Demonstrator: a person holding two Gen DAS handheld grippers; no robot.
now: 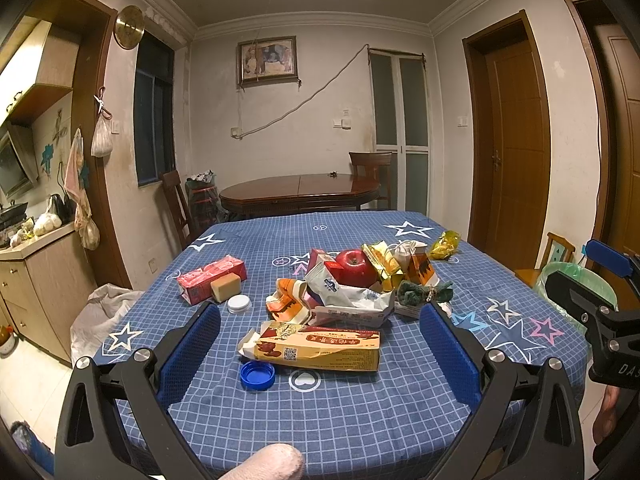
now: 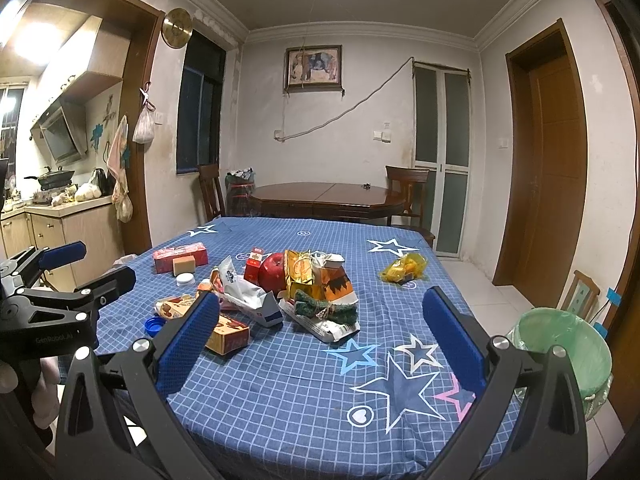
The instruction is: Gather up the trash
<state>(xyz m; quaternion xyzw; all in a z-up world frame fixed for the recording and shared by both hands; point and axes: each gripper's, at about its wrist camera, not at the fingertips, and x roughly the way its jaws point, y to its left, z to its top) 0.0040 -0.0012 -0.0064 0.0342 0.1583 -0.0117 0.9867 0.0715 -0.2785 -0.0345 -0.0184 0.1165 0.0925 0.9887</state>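
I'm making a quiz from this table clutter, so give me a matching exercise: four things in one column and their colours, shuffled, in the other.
Things:
1. apple
2. bottle cap
3. bin liner
4. lid

Colours:
A. blue
B. white
C. red
D. green

Pairs: 1-C, 2-A, 3-D, 4-B

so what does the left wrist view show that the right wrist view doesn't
Only the left wrist view shows the long orange box whole, with the blue bottle cap beside it; in the right view a finger hides much of them. Only the right wrist view shows the whole green-lined bin beside the table. Both share the red apple, the yellow wrapper and both grippers open.
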